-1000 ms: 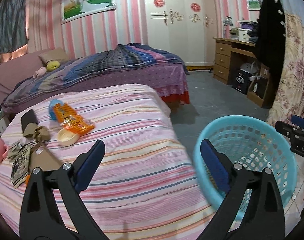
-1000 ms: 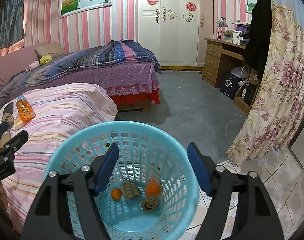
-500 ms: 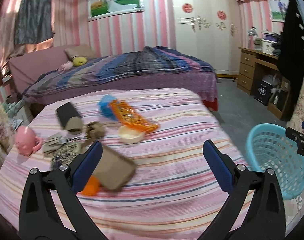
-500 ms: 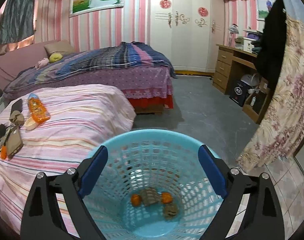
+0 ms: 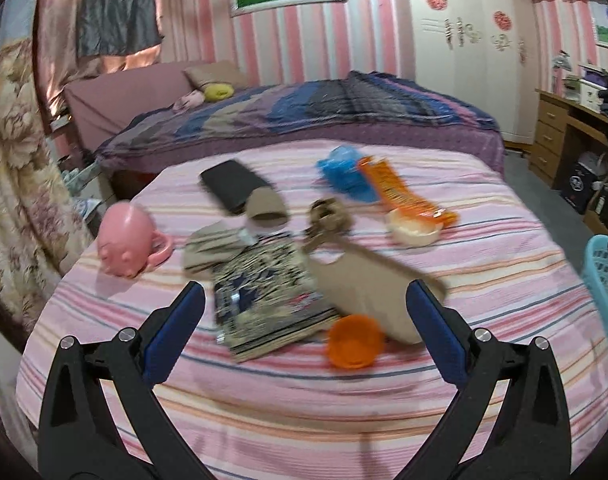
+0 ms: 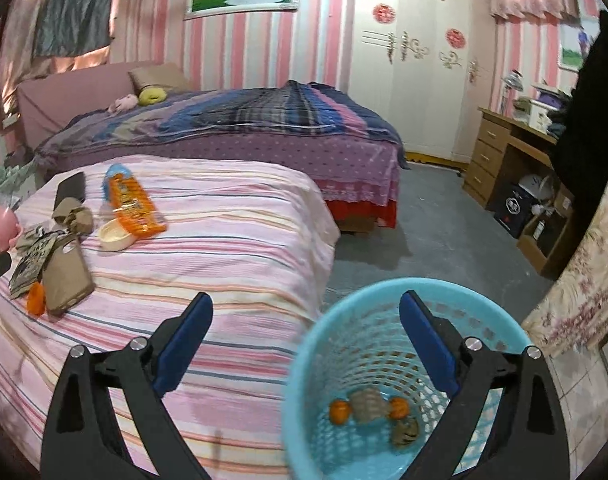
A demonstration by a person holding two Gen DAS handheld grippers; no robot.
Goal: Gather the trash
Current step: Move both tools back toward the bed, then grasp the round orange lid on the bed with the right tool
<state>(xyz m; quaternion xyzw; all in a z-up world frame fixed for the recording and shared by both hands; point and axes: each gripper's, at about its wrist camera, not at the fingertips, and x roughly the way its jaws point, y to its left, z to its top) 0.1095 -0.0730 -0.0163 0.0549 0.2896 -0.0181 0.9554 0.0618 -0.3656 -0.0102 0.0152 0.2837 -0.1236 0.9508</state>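
both grippers' fingers spread wide, empty: left gripper (image 5: 304,320) over printed packet (image 5: 264,300), lettering blurred; right gripper (image 6: 305,332) above blue basket (image 6: 383,292).

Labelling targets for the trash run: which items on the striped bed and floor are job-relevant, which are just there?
Job:
round orange plastic lid
flat brown cardboard piece
crumpled printed foil packet
orange snack wrapper
light blue mesh plastic basket

Probably lying about:
pink pig-shaped toy
dark plaid quilt
wooden desk
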